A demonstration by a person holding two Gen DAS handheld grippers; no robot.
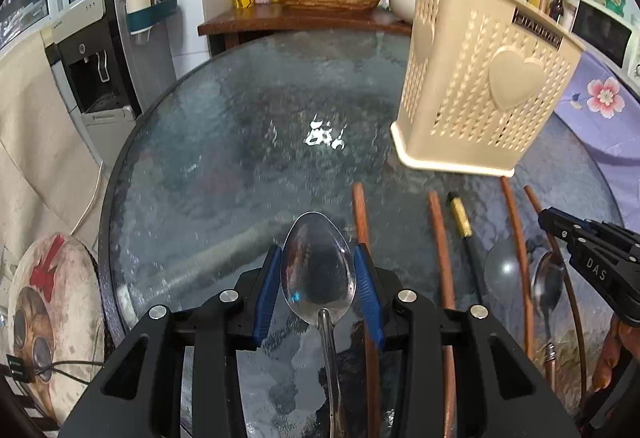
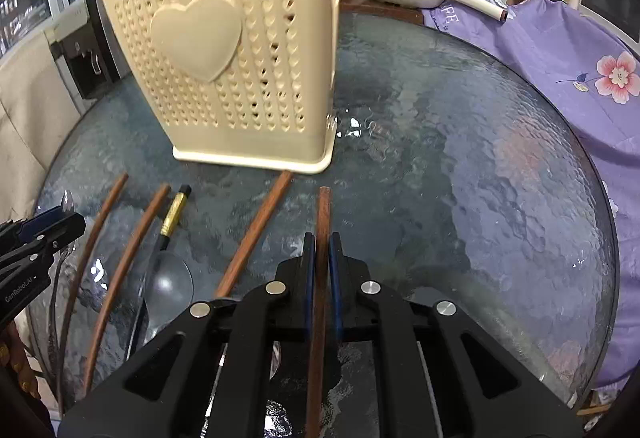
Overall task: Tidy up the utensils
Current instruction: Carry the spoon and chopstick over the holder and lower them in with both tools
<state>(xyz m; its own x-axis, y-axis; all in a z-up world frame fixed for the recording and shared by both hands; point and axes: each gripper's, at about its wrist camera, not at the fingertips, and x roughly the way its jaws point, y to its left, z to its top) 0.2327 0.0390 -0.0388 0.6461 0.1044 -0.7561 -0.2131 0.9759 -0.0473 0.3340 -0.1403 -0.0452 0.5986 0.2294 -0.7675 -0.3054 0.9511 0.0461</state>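
Two blue pads of your left gripper (image 1: 318,288) hug the bowl of the metal spoon (image 1: 318,274), so it looks ready to lift; the cream holder (image 1: 480,77) stands ahead and to the right of that claw, across the glass table (image 1: 224,141). From your right gripper (image 2: 322,278), the jaws are squeezed tight on one brown chopstick (image 2: 323,213), which pokes out past the tips toward the holder, up ahead and a little left.
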